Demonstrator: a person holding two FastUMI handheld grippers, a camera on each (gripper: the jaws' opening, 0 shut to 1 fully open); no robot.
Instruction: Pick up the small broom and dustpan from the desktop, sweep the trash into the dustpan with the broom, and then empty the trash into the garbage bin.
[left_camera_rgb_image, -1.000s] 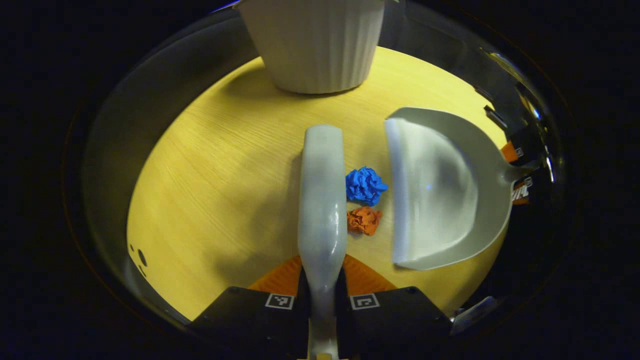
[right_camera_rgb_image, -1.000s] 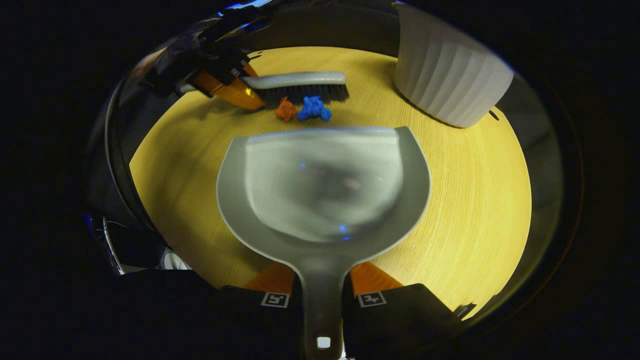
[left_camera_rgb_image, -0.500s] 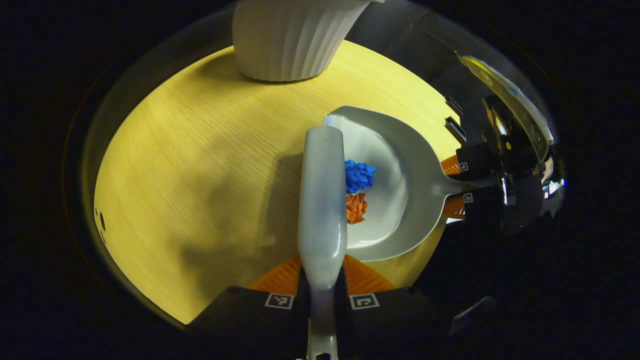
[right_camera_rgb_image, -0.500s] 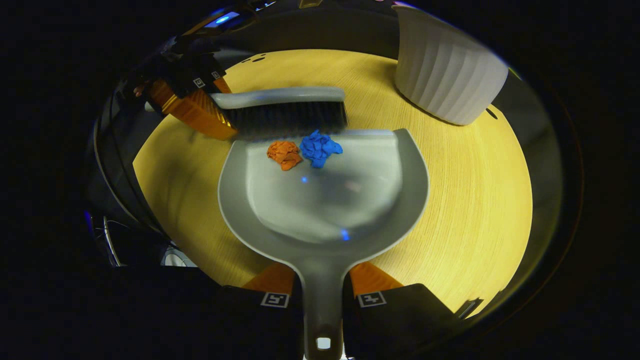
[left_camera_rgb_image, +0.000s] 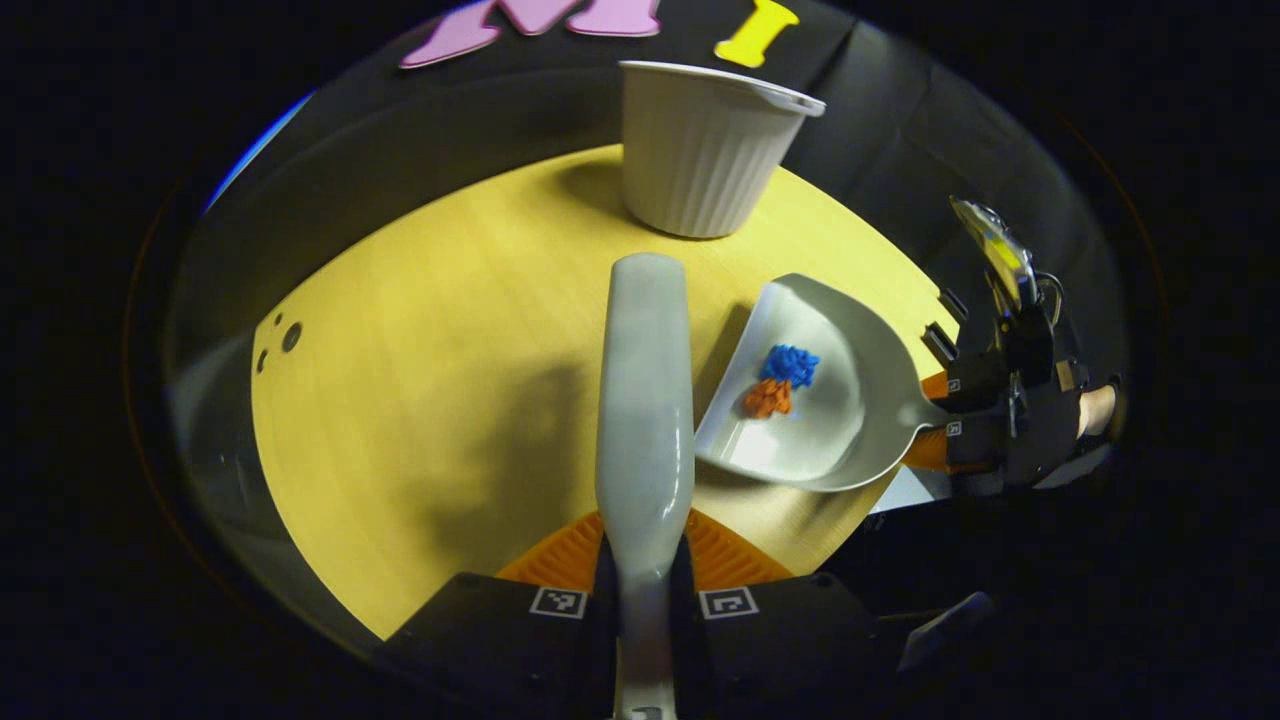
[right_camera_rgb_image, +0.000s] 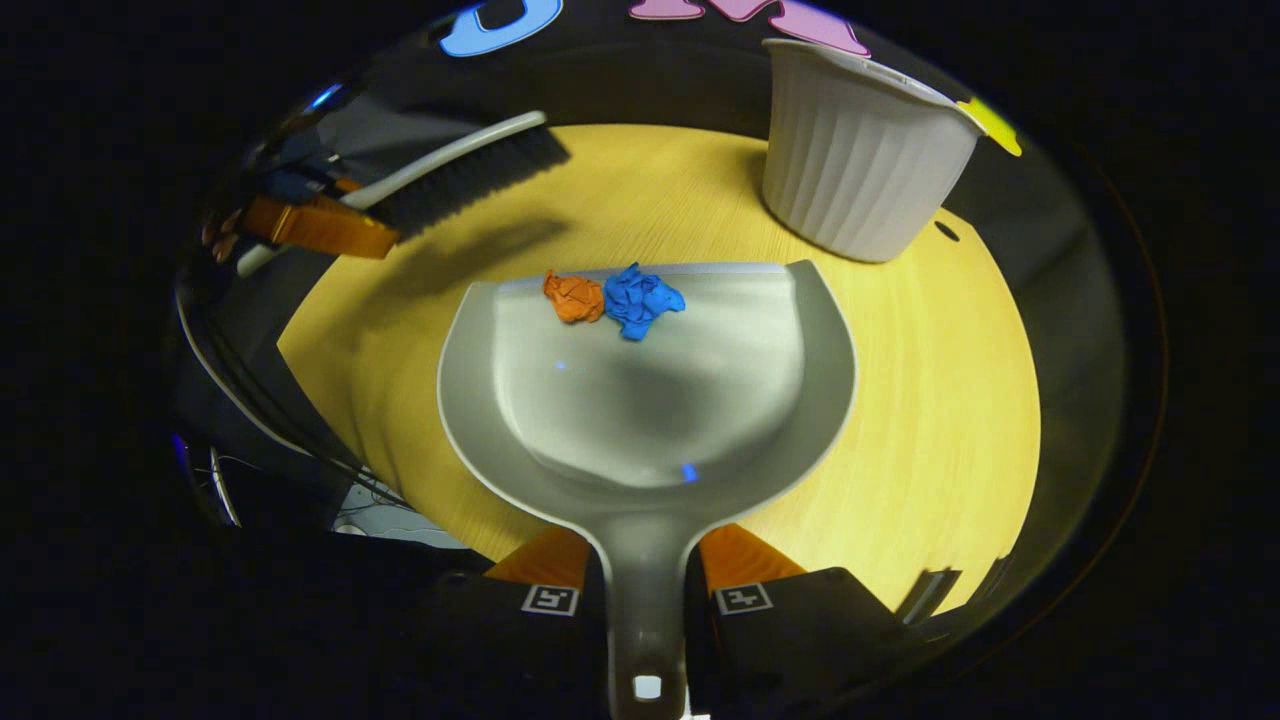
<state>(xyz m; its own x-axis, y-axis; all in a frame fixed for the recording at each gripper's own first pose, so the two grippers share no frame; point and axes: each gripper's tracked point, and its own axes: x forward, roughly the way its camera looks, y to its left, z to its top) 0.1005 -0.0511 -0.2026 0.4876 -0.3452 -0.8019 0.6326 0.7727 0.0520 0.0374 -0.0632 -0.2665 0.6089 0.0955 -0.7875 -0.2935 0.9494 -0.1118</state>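
My left gripper (left_camera_rgb_image: 645, 560) is shut on the handle of the small grey broom (left_camera_rgb_image: 645, 400), which is lifted over the yellow table. In the right gripper view the broom (right_camera_rgb_image: 450, 180) hangs at the upper left, bristles down. My right gripper (right_camera_rgb_image: 645, 580) is shut on the handle of the grey dustpan (right_camera_rgb_image: 650, 400). A blue paper ball (right_camera_rgb_image: 640, 298) and an orange paper ball (right_camera_rgb_image: 573, 297) lie inside the pan near its front lip. In the left gripper view the dustpan (left_camera_rgb_image: 850, 420) sits to the right with both balls in it.
A white ribbed garbage bin (left_camera_rgb_image: 705, 150) stands at the far side of the round yellow table (left_camera_rgb_image: 420, 380); in the right gripper view the bin (right_camera_rgb_image: 860, 160) is at the upper right. A hand holds the right gripper (left_camera_rgb_image: 1000, 420) at the table's right edge.
The broom has lifted up and back, away from the dustpan. Both paper balls stay in the pan near its lip. The bin now looks farther off in both views.
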